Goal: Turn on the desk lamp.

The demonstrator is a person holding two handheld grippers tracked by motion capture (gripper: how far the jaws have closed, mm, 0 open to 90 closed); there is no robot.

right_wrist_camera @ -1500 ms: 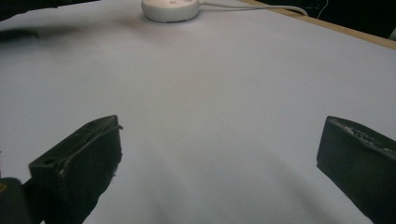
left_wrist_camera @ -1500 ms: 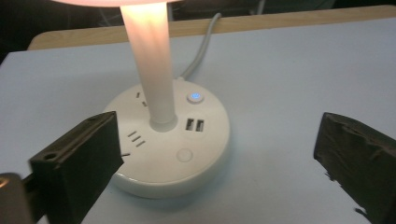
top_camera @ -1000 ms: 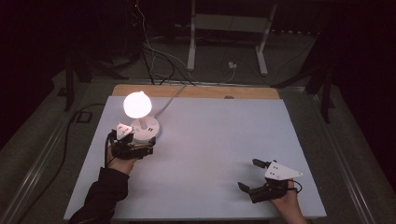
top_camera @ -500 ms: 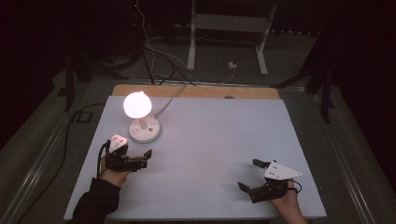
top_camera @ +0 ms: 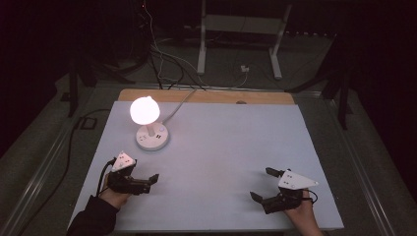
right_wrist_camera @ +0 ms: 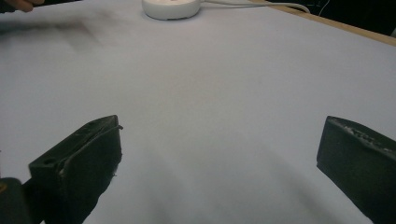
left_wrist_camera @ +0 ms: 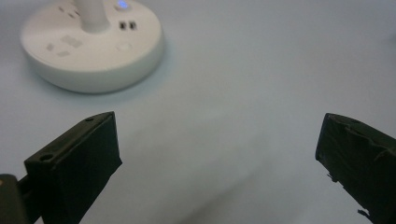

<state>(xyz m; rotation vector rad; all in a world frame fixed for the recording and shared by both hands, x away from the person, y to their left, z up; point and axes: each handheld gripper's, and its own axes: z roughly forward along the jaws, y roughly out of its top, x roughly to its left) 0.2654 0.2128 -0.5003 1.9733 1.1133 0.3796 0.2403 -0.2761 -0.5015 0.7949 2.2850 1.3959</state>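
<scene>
A small white table lamp with a glowing round globe (top_camera: pixel 144 109) on a short white stem is standing on a round white plastic base (top_camera: pixel 152 138) that carries sockets and buttons, with a small blue light (left_wrist_camera: pixel 122 4) shining on top of the base. The lamp is sitting on a pale grey table top (top_camera: pixel 221 147), and its white cord (top_camera: pixel 181 101) is running off the far edge.

The person's left gripper (top_camera: pixel 147 183) is hovering low over the table, empty, with its two black jaws spread wide apart. In the left gripper view the lamp base (left_wrist_camera: pixel 91 46) is lying ahead of the fingers and off toward the left jaw, near but not touching.

The right gripper (top_camera: pixel 263 184) is resting near the person's edge of the table, also empty, its jaws likewise standing wide apart. In the right gripper view the lamp base (right_wrist_camera: pixel 170 8) is sitting well ahead of the fingers, far across bare table.

Judging from the lit globe and the blue indicator, the switching-on appears done: the lamp is shining and neither gripper is touching it. Little seems left beyond bringing both hands to rest.
</scene>
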